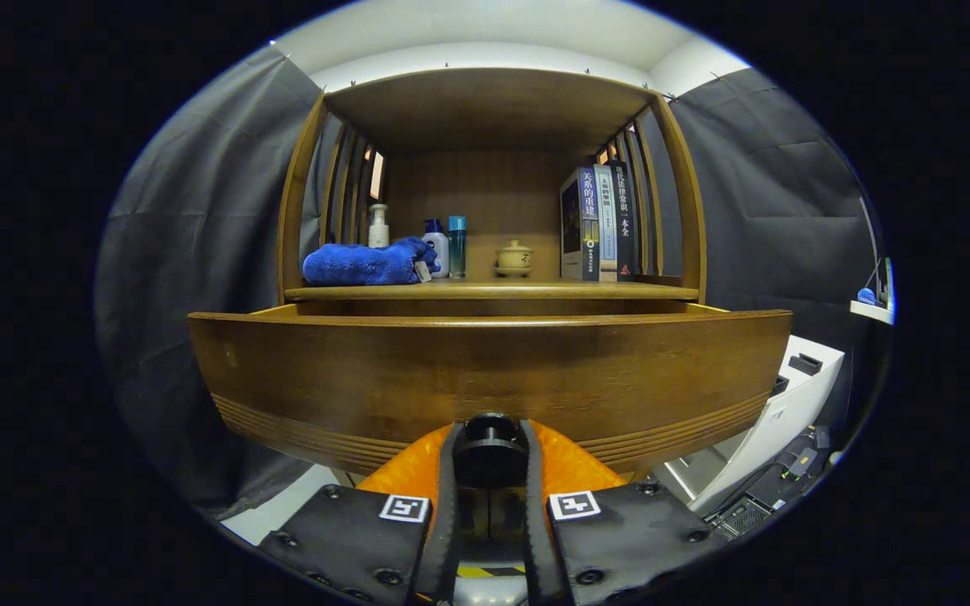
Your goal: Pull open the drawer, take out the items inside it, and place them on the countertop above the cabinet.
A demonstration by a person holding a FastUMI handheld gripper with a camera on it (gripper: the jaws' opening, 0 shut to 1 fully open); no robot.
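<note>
Gripper view puts the drawer [489,374] right in front of you: its wide wooden front stands proud of the cabinet, so it looks at least partly pulled out, though the inside is hidden behind the front panel. Your hand-held gripper [489,450] is closed on the dark round knob [489,438] at the lower middle of that front, one finger pressing each side.

Just above the drawer lies the worktop [493,291], already carrying a folded blue towel [363,263], a white pump bottle [378,227], a blue-capped bottle [436,248], a teal tube [456,246], a small lidded pot [514,257] and a row of books [599,223]. Free wood shows mainly between the pot and the tube and along the front edge.

My judgement: the knob is small and round, so an off-axis pull could let your fingers slip off it or rack the drawer sideways. You cannot yet see what is inside, so reaching in blind risks knocking items. When you place things above, the crowded shelf makes toppling a bottle likely.
</note>
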